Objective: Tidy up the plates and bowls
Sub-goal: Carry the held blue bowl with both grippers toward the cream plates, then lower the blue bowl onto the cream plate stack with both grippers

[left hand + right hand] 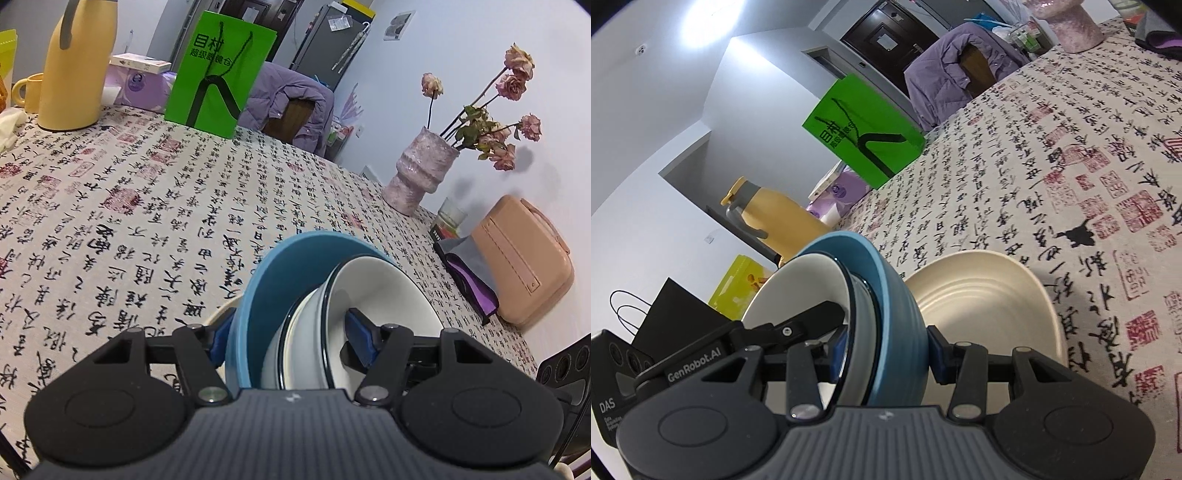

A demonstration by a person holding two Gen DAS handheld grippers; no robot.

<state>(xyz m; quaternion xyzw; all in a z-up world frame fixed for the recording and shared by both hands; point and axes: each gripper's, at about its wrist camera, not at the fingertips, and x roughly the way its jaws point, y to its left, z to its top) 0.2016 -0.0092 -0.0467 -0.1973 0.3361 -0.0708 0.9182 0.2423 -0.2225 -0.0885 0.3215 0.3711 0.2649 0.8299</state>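
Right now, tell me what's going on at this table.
Both handheld grippers are clamped on a nested stack: a white bowl sitting inside a blue bowl. The left gripper and the right gripper each pinch the stack's walls from opposite sides, one finger inside the white bowl, one outside the blue. A cream plate lies on the patterned tablecloth just behind the stack.

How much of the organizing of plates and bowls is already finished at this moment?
Done: the white bowl already sits nested inside the blue bowl. In hand: the left gripper and the right gripper both clamp this nested pair, tilted on edge above the tablecloth. Left: the pair probably goes onto the cream plate lying beside it.
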